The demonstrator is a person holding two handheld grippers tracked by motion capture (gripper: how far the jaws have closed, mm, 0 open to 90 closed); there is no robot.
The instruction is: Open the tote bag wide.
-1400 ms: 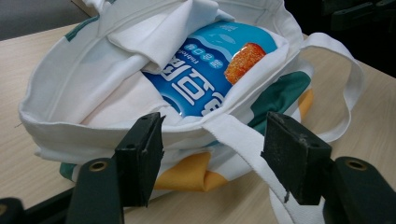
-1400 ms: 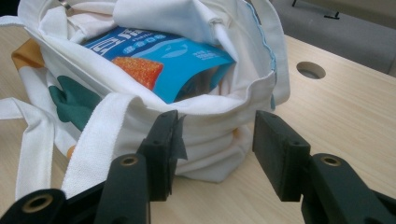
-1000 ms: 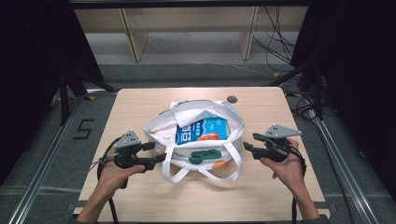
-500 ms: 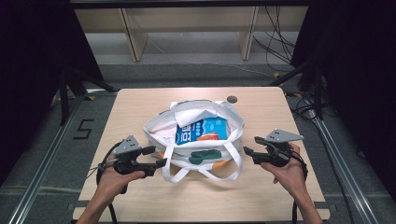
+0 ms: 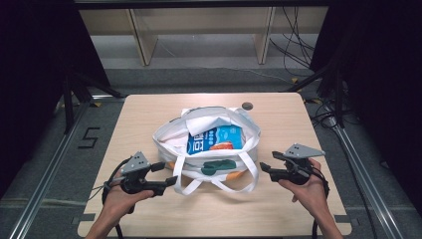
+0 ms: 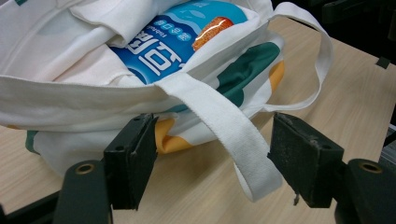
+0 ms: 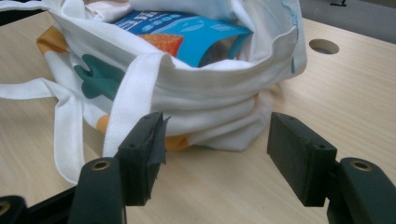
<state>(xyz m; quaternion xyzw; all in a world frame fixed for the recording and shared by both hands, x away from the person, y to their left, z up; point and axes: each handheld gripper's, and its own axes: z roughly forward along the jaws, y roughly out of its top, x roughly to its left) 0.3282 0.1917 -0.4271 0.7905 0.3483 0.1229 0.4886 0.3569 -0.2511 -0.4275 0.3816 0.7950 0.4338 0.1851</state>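
A white tote bag (image 5: 171,144) with green and orange print lies open mid-table, a blue snack packet (image 5: 215,139) inside it. My left gripper (image 5: 168,175) is open at the bag's near left corner. In the left gripper view, a white strap (image 6: 224,126) runs down between the open jaws of my left gripper (image 6: 212,154) without being pinched. My right gripper (image 5: 265,169) is open just right of the bag. In the right gripper view, the bag's folded corner (image 7: 233,126) lies ahead of my right gripper (image 7: 217,140), and the packet (image 7: 196,32) shows above.
A small round hole (image 5: 247,105) sits in the wooden table (image 5: 298,124) behind the bag; it also appears as a hole (image 7: 323,46) in the right gripper view. Strap loops (image 5: 219,186) spill toward the near edge. Dark frames and cables flank the table.
Both grippers have drifted a little toward the near edge of the table. The bag and packet have not moved.
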